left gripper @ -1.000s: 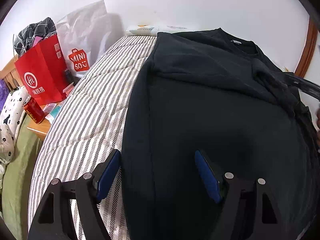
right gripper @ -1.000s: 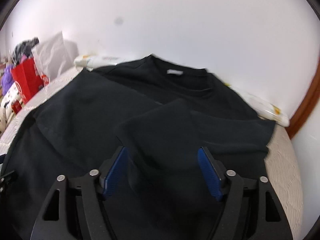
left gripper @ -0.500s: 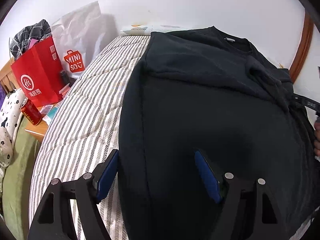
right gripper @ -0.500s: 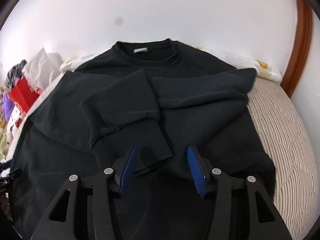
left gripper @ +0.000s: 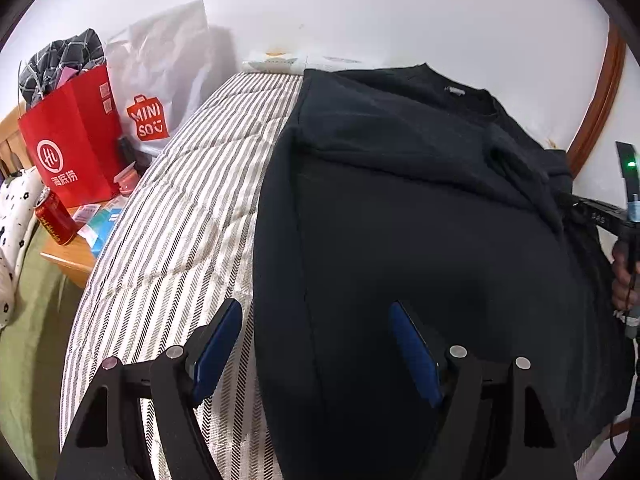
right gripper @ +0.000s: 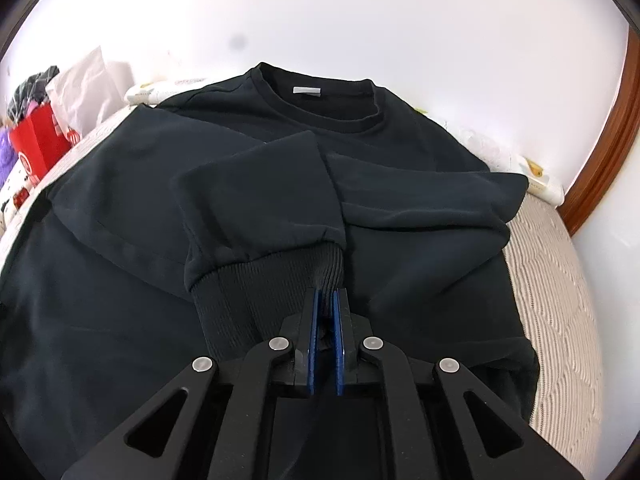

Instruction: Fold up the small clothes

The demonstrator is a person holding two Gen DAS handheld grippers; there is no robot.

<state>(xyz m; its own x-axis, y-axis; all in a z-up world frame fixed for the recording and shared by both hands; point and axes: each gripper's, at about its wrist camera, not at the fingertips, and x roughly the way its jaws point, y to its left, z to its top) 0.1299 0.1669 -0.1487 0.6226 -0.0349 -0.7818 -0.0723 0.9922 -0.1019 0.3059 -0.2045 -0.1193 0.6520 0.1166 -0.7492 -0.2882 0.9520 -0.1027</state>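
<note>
Right wrist view shows one black sweatshirt (right gripper: 400,216) lying flat on the bed (right gripper: 552,280), neck toward the wall, a white label inside its round collar. One sleeve is folded across the chest, and its ribbed knit cuff (right gripper: 272,284) lies nearest the camera. The right hand-held gripper (right gripper: 325,300) is pinched closed on one corner of that cuff, its two blue pads pressed against the ribbing. From the left wrist view, the left hand-held gripper (left gripper: 316,344) stands open over the sweatshirt's left edge, one blue pad above the striped, quilted bedcover (left gripper: 172,232), the other above the smooth dark fabric. Beside the bed stand one red paper bag (left gripper: 72,148), one white Miniso bag (left gripper: 168,80) and one red can (left gripper: 54,218).
</note>
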